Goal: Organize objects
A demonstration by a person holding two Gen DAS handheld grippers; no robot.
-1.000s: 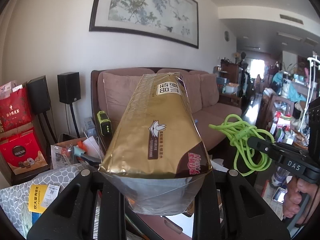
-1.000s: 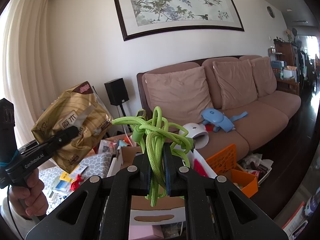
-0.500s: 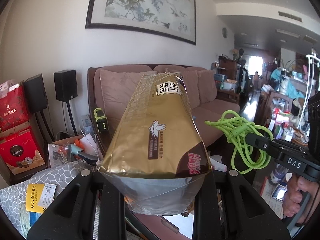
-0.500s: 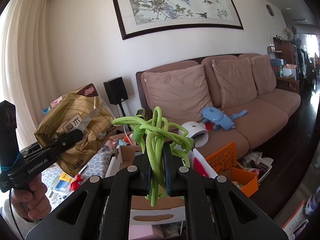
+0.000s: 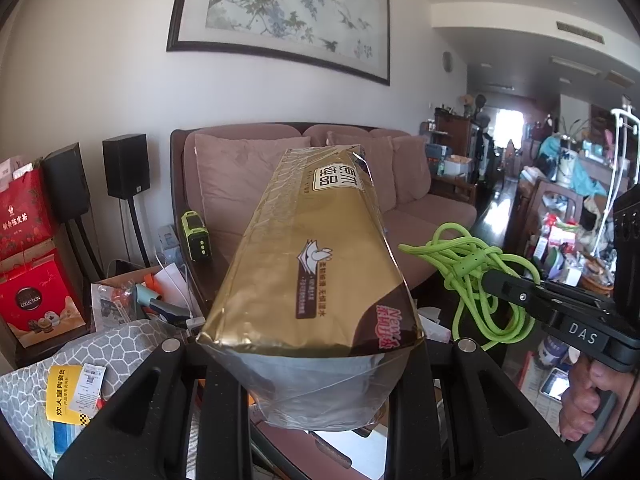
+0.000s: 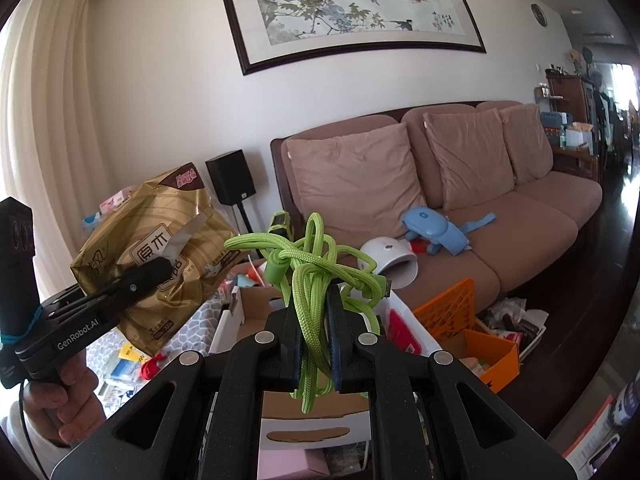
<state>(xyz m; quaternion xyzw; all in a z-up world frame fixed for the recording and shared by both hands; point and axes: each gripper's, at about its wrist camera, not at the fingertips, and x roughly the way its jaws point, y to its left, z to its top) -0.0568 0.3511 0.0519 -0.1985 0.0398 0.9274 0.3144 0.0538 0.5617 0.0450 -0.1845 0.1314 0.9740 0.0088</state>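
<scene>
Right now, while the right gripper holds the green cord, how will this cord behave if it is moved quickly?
The green cord is probably floppy: its loops droop below the right gripper. It likely swings and could snag, since loose loops stick out sideways. The knotted bundle looks light and may slip little, as the pads pinch several strands.
</scene>
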